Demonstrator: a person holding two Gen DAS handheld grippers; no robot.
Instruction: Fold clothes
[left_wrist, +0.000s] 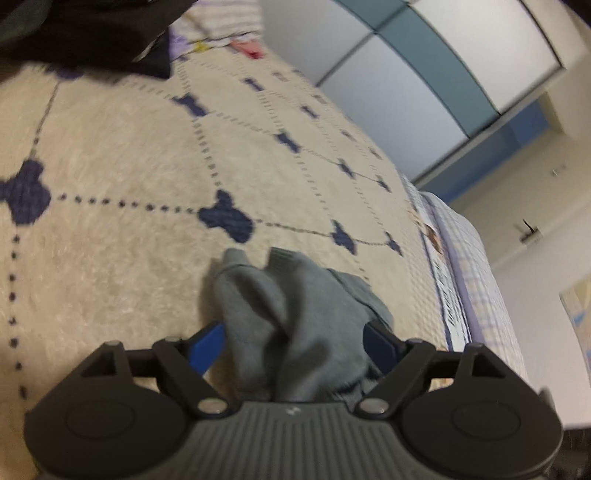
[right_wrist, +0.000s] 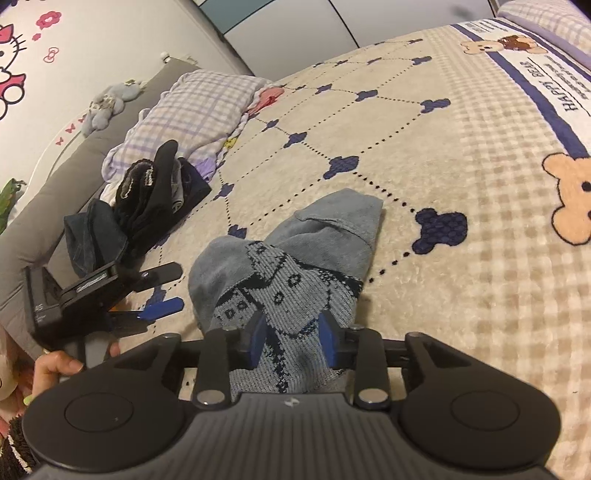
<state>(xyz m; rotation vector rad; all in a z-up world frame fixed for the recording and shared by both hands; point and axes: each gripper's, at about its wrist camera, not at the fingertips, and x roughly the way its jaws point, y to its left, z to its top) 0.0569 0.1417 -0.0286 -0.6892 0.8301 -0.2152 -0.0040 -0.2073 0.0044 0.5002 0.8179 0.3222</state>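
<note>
A grey-blue sock (right_wrist: 295, 254) with a dark knitted pattern lies folded on the cream blanket (right_wrist: 424, 155). My right gripper (right_wrist: 293, 341) stands over its near end, jaws part open, the sock lying loose between the blue pads (right_wrist: 258, 343). My left gripper (right_wrist: 173, 288) is at the sock's left edge, jaws wide and nothing clamped. In the left wrist view the grey sock (left_wrist: 295, 321) bunches up between the spread blue pads (left_wrist: 207, 347) of the left gripper (left_wrist: 293, 345), which do not press on it.
A heap of dark clothes (right_wrist: 147, 206) lies left of the sock, and is seen at the top left (left_wrist: 92, 33) from the other side. A checked pillow (right_wrist: 192, 110) and grey headboard cushion (right_wrist: 55, 184) lie behind. A hand (right_wrist: 55, 365) holds the left gripper. The bed edge (left_wrist: 480, 277) drops off.
</note>
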